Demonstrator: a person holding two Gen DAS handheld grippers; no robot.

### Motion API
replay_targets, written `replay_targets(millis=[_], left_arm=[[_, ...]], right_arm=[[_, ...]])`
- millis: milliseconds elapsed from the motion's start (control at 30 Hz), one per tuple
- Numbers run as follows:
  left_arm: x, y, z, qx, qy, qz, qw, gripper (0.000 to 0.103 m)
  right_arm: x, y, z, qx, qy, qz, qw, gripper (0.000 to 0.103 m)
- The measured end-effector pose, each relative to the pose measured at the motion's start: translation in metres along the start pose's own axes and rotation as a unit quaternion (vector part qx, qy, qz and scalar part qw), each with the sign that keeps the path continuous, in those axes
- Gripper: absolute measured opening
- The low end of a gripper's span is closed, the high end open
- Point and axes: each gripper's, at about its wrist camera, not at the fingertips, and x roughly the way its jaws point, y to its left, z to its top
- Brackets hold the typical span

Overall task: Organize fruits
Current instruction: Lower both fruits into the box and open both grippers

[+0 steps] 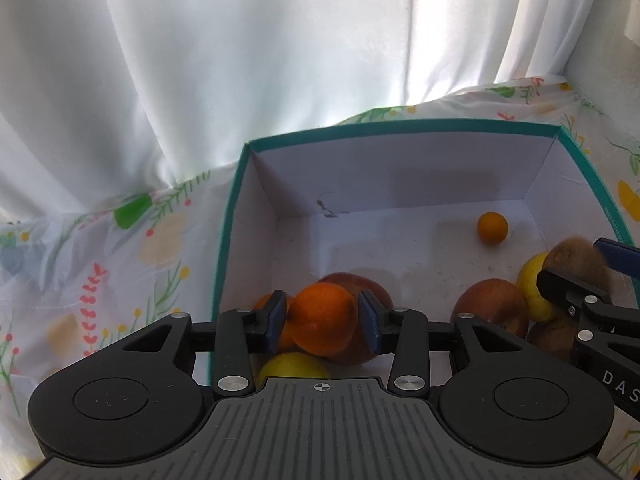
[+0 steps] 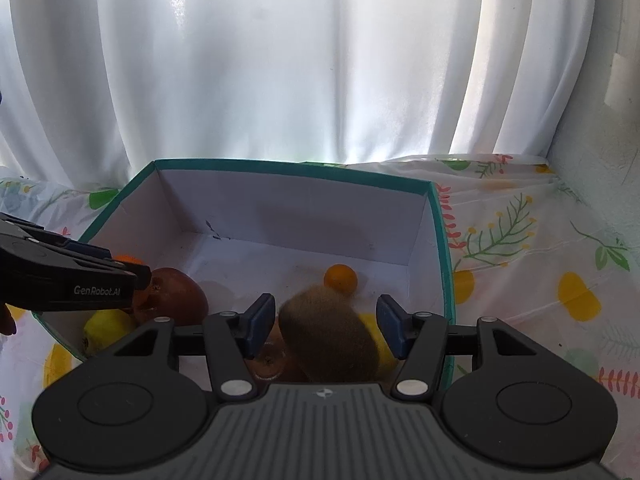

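A teal-rimmed white box (image 1: 234, 208) (image 2: 440, 216) holds fruit. My left gripper (image 1: 323, 322) is shut on an orange (image 1: 322, 318) above the box's near left corner, over a red apple (image 1: 378, 292) and a yellow lemon (image 1: 294, 366). My right gripper (image 2: 326, 326) is open; a blurred brown kiwi (image 2: 328, 334) lies between its fingers, touching neither pad, over the box's near right part. The kiwi also shows in the left wrist view (image 1: 576, 262). A small orange (image 1: 492, 227) (image 2: 340, 278) lies on the box floor near the back.
A floral tablecloth (image 2: 540, 264) covers the table around the box. White curtains (image 1: 240, 60) hang close behind. Another red apple (image 1: 494, 306), a lemon (image 1: 534, 284) and a brown fruit (image 1: 552, 334) lie in the box's right part. A wall (image 2: 600, 120) stands at right.
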Motion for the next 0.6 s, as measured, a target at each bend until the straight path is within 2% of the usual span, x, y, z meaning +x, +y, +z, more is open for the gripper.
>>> replay_targets(millis=[67, 100, 133, 200, 433, 533, 600], left_arm=[[0.001, 0.0, 0.001, 0.001, 0.003, -0.008, 1.0, 0.049], [0.001, -0.001, 0.0, 0.001, 0.005, -0.008, 1.0, 0.049], [0.001, -0.002, 0.0, 0.004, 0.006, -0.008, 0.9999, 0.051], [0.003, -0.003, -0.002, 0.005, 0.009, -0.009, 0.9999, 0.056], [-0.001, -0.005, -0.006, 0.011, 0.013, 0.004, 0.9998, 0.085], [-0.012, -0.004, -0.01, 0.015, 0.0, 0.008, 0.9999, 0.09], [-0.024, -0.002, -0.014, 0.016, -0.011, 0.013, 0.9997, 0.094]], right_arm=[[-0.001, 0.0, 0.002, 0.001, -0.002, -0.004, 1.0, 0.058], [-0.001, -0.002, 0.003, 0.01, 0.002, -0.001, 1.0, 0.061], [0.0, -0.003, 0.003, 0.018, 0.004, 0.003, 1.0, 0.069], [-0.001, -0.005, 0.003, 0.023, 0.004, 0.0, 1.0, 0.075], [-0.011, -0.008, 0.003, 0.033, -0.003, -0.009, 0.999, 0.098], [-0.018, -0.009, 0.003, 0.043, -0.003, -0.016, 0.999, 0.103], [-0.024, -0.01, 0.001, 0.051, -0.001, -0.025, 0.998, 0.103]])
